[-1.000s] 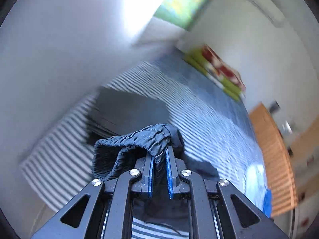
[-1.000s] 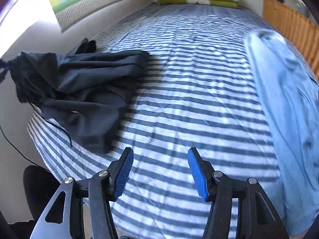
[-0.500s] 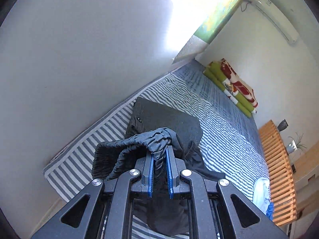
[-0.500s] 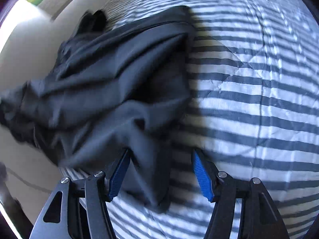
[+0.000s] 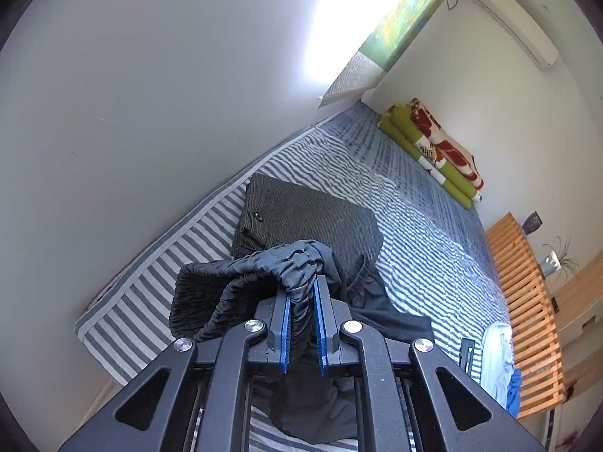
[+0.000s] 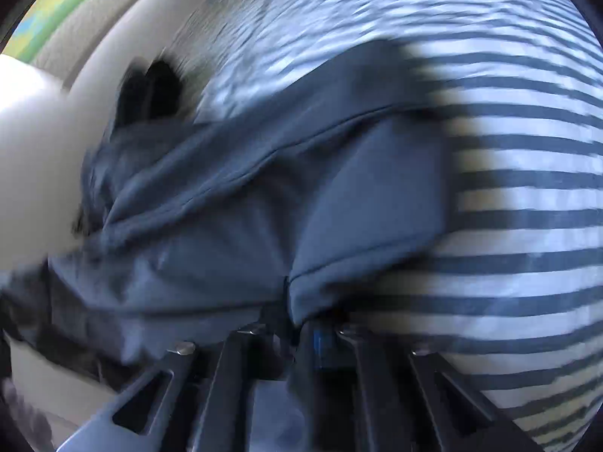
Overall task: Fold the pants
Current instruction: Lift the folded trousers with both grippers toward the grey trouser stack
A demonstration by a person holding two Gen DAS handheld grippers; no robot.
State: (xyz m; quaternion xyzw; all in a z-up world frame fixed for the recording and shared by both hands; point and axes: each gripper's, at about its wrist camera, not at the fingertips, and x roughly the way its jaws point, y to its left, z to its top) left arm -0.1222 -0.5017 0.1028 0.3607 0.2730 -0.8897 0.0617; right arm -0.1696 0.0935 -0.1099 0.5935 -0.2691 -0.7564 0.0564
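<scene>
the bed carries a sheet in grey and white stripes and stands lengthwise against a plain pale wall. a framed picture in green and yellow hangs on that wall above a pale ledge; bright light washes out the wall beside it. an air unit is mounted high on the far wall. folded blankets, green with a red and white pattern, lie at the far end of the bed. a wooden slatted frame runs along the bed's open side, with a dark vase and a small plant past it. a pale blue garment lies at the bed's near edge by the slats.

a folded dark grey garment with a button lies flat on the sheet close to the wall.

the pants, dark, are bunched at the near end of the bed, part lifted and part trailing on the sheet. the left tongs are clenched on the gathered elastic waistband, which stands above the blue pads. in the right wrist view, which is blurred, the pants spread across the striped sheet. the right tongs have just been closing and now grip a fold of the pants' cloth at its near edge.
</scene>
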